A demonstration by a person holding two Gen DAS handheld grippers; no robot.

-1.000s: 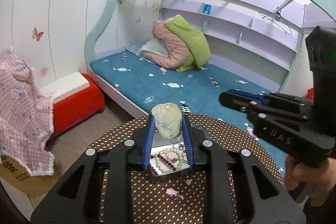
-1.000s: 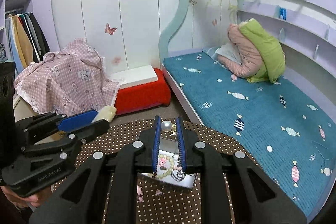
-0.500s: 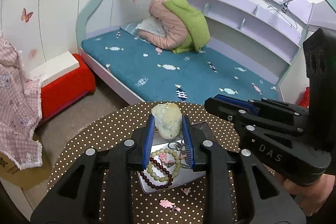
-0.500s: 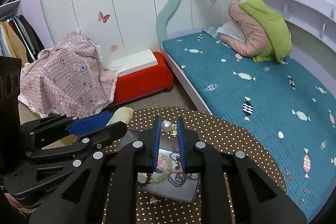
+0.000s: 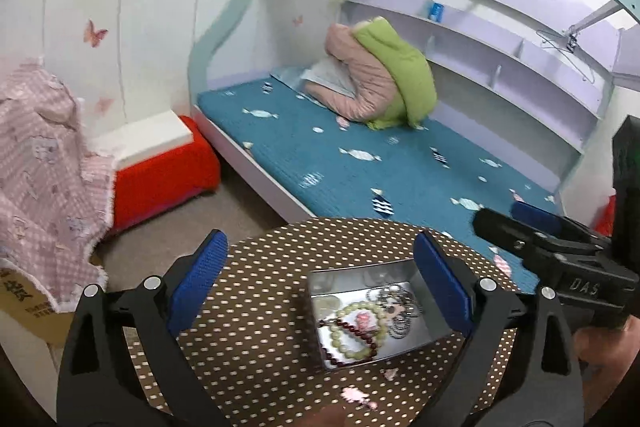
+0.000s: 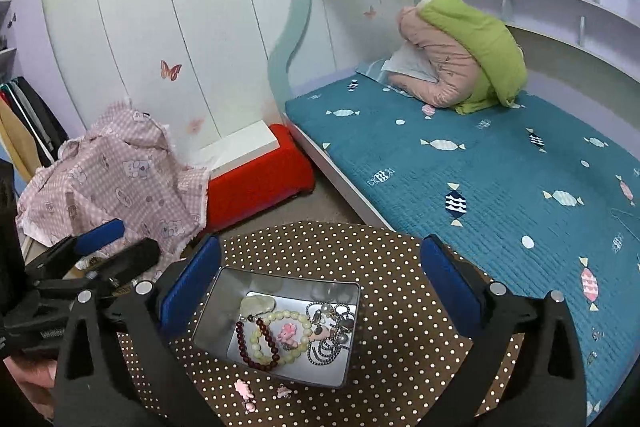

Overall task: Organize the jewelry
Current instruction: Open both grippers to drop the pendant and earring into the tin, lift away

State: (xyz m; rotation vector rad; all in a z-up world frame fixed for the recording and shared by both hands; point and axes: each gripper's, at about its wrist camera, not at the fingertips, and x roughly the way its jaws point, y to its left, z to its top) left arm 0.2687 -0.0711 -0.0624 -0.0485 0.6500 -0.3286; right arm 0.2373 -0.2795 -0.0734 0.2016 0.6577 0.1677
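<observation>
— So, nearest first: how do the grippers stand?

— Both are over the round table [image 6: 400, 307] with its brown, white-dotted cloth. The left gripper [image 5: 320, 285] has its blue pads spread wide and its jaws are opening; nothing is pressed between them, though the metal tin [image 5: 434, 327] lies between them on the cloth below, closer to the right-hand pad. The right gripper [image 6: 326, 281] is likewise spread wide, jaws opening, gripping nothing, with the tin [image 6: 280, 281] below and nearer its left-hand pad.

— And the jewelry?

— It lies in the tin, toward the table's near edge. A pale green bead bracelet [image 6: 276, 337] overlaps a dark red bead bracelet [image 6: 256, 343]; a pale jade-like stone [image 6: 258, 305] lies at the tin's far-left corner, a silver chain [image 6: 332, 331] along its right side, and a small pink charm [image 6: 289, 331] sits inside the green ring. Two small pink pieces [image 6: 246, 393] lie loose on the cloth by the table's near edge, just outside the tin.

— Any writing?

— "DAS" is moulded into the body of the right gripper as the left camera sees it. A cardboard box [image 5: 24, 303] at the left shows dark print, too cut off to read.

— Farther back?

— A pink checked cloth [image 6: 116, 187], a red bench [image 6: 260, 183] with a white board on top, then a bed with a teal candy-print cover [image 6: 480, 167] and folded pink and green bedding [image 6: 460, 55]. Butterfly stickers [image 6: 171, 70] dot the white wall panels.
</observation>
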